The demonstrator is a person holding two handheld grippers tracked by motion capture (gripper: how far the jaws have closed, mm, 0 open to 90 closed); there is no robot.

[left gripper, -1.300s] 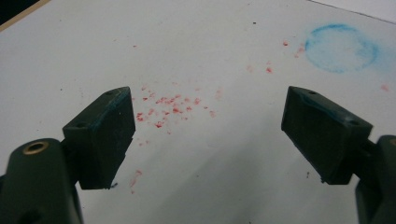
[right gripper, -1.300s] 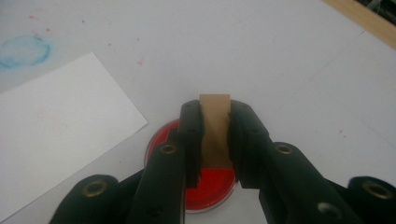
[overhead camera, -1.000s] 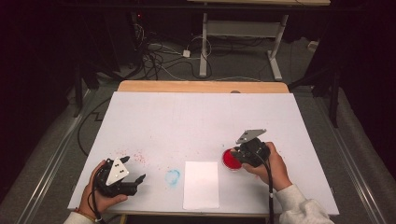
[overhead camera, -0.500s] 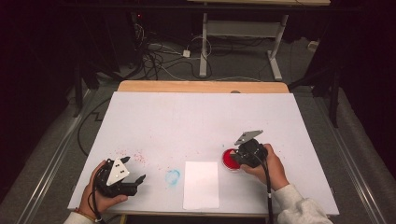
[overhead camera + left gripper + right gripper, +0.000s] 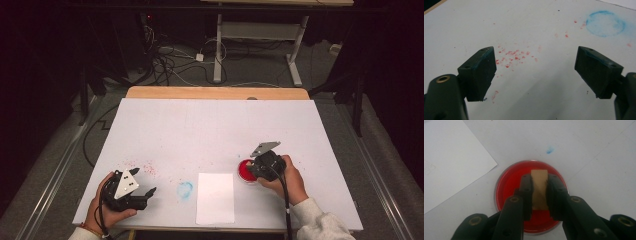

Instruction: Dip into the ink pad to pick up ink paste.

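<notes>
My right gripper (image 5: 539,180) is shut on a small tan block (image 5: 539,173), which stands upright over the round red dish (image 5: 509,185). Whether the block touches the red surface I cannot tell. In the high view this gripper (image 5: 253,169) sits at the table's right front, covering part of the red dish (image 5: 244,171). My left gripper (image 5: 143,181) rests at the left front corner, and its jaws stand wide apart. In the left gripper view its gripper (image 5: 535,72) is open with nothing between the pads, low over the white tabletop.
A white paper sheet (image 5: 215,198) lies at the front middle, left of the dish. A blue ring stain (image 5: 185,189) and scattered red specks (image 5: 514,56) mark the tabletop (image 5: 210,130) near the left gripper. A small blue smudge (image 5: 550,150) lies beyond the dish.
</notes>
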